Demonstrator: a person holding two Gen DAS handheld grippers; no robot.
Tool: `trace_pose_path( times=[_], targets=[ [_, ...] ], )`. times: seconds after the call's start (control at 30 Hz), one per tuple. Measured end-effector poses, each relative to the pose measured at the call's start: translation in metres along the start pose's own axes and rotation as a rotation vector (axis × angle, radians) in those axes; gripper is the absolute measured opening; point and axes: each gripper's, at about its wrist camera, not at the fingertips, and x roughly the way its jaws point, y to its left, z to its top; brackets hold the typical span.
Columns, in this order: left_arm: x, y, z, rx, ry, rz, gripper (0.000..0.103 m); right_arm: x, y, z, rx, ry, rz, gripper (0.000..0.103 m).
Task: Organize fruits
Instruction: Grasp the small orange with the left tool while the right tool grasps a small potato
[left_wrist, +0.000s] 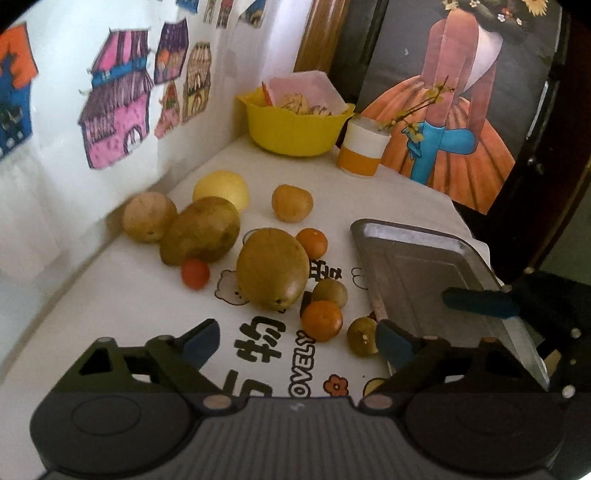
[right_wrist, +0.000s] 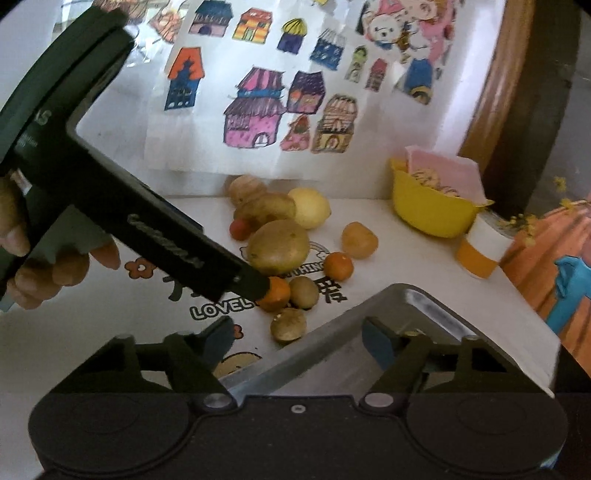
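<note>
1. My left gripper (left_wrist: 295, 341) hovers low over the white counter (left_wrist: 129, 295), its jaws spread wide and holding nothing; its blue pads sit at the lower centre of the left wrist frame.
2. My right gripper (right_wrist: 295, 341) also has its jaws spread and empty, poised over the near corner of the metal tray (right_wrist: 424, 317) at lower right of the right wrist frame.
3. The fruits lie loose in the middle of the counter, left of the tray. A large brown pear-like fruit (left_wrist: 272, 268) sits at centre, with an orange tangerine (left_wrist: 322, 319) just below it and a small greenish-brown fruit (left_wrist: 330, 292) touching both.
4. Another small brownish fruit (left_wrist: 362, 336) rests just beside the tray's near left edge, close to my left gripper's right pad.
5. A second tangerine (left_wrist: 313, 243) lies above and right of the large fruit; a small red fruit (left_wrist: 195, 273) lies to its left.
6. Toward the upper left, two more brown fruits (left_wrist: 201, 230) touch each other, with a pale yellow fruit (left_wrist: 221, 189) behind them and a round tan fruit (left_wrist: 292, 203) apart to the right.
7. A yellow bowl (left_wrist: 295, 129) and an orange-and-white cup (left_wrist: 364, 149) stand at the far edge, upper centre.
8. In the right wrist frame, a hand (right_wrist: 55, 266) grips the left tool at the left edge.
</note>
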Motion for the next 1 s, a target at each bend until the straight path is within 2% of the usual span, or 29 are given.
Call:
trace_pose_path(
  times=[0.03, 0.13, 0.43, 0.5, 0.67, 0.77, 1.0],
  targets=[
    [0.003, 0.001, 0.0, -0.007, 0.006, -0.006, 0.089, 0.004, 0.0, -0.001, -0.001, 0.0, -0.001, 0.062],
    [0.011, 0.004, 0.0, -0.034, 0.017, -0.024, 0.083, 0.014, -0.002, -0.002, -0.003, 0.009, 0.014, 0.051],
    [0.027, 0.0, 0.006, -0.048, 0.05, -0.034, 0.061, 0.034, -0.003, -0.001, -0.006, 0.042, 0.042, 0.04],
    [0.03, -0.003, 0.009, -0.043, 0.062, -0.02, 0.05, 0.035, -0.003, 0.001, -0.003, 0.045, 0.038, 0.04],
    [0.034, -0.005, 0.012, -0.056, 0.082, -0.035, 0.039, 0.042, -0.003, 0.005, 0.002, 0.08, 0.042, 0.037],
    [0.036, -0.004, 0.013, -0.071, 0.089, -0.049, 0.031, 0.043, -0.001, 0.005, -0.018, 0.08, 0.011, 0.029],
    [0.022, -0.003, 0.011, -0.088, 0.082, -0.05, 0.029, 0.038, 0.002, 0.007, -0.007, 0.072, -0.019, 0.027]
  ],
)
